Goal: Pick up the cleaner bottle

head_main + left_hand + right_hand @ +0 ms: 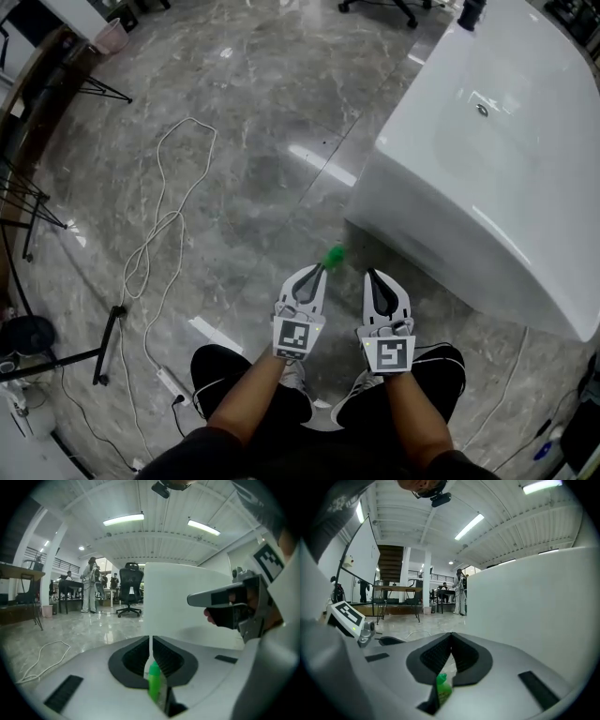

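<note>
The cleaner bottle (333, 256) stands on the grey marble floor close to the white bathtub; from above only its green cap is clear. My left gripper (317, 272) is low over the floor with its tip just short of the cap, jaws shut and nothing held. My right gripper (372, 275) hangs beside it, a little to the cap's right, also shut and empty. In the left gripper view the green-capped bottle (153, 681) shows through the gap under the closed jaws of the left gripper (150, 639). The right gripper view shows the bottle (443, 688) the same way below the right gripper (451, 635).
The white bathtub (487, 169) fills the right side, its wall close ahead of both grippers. A white cable (159, 234) snakes over the floor at left to a power strip (169, 380), beside a black stand leg (105, 345). An office chair (130, 590) and people stand far off.
</note>
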`<state>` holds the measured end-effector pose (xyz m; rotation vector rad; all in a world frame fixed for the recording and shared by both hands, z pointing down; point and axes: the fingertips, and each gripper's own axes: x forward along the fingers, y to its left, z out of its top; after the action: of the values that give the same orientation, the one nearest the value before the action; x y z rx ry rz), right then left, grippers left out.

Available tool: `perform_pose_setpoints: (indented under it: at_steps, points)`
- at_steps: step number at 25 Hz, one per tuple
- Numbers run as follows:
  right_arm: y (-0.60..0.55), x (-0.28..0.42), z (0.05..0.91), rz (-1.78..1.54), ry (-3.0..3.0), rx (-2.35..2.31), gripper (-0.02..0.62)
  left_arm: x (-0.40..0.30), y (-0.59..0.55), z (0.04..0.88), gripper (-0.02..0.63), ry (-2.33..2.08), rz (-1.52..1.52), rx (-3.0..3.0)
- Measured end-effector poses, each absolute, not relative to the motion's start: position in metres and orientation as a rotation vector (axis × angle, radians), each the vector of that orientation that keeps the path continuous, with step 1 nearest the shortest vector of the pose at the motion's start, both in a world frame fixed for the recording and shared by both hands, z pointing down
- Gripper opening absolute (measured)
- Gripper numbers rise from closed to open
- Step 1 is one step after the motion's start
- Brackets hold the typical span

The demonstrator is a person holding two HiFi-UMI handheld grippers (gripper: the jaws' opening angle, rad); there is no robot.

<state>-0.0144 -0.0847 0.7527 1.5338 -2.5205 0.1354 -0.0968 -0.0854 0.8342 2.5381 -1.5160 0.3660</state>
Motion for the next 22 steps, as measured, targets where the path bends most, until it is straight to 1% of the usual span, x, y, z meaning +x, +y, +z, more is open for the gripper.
perform_pose_setpoints:
  at_steps: [2, 3, 7, 10, 15, 22]
  points:
    - [-0.084, -0.014, 0.771, 0.132, -2.52, 1.523, 0.018, -0.094, -0.087, 0.853, 0.011, -1.487, 0.371, 2.568]
    - [-0.083, -0.013, 0.779, 0.133, -2.521, 1.52, 0.017, -0.093, -0.087, 0.86, 0.026, -1.473, 0.376, 2.582]
    - [-0.081, -0.013, 0.798, 0.113, -2.533, 1.511, 0.017, -0.087, -0.09, 0.905, 0.188, -1.418, 0.445, 2.601]
    - [-0.082, -0.012, 0.805, 0.135, -2.541, 1.513, 0.017, -0.08, -0.095, 0.94, 0.227, -1.39, 0.52, 2.587]
    - [-0.082, -0.006, 0.81, 0.218, -2.531, 1.565, 0.017, -0.064, -0.108, 0.979, 0.245, -1.347, 0.671, 2.61]
    - [-0.077, -0.004, 0.812, 0.189, -2.58, 1.554, 0.017, -0.048, -0.125, 1.031, 0.249, -1.311, 0.812, 2.596]
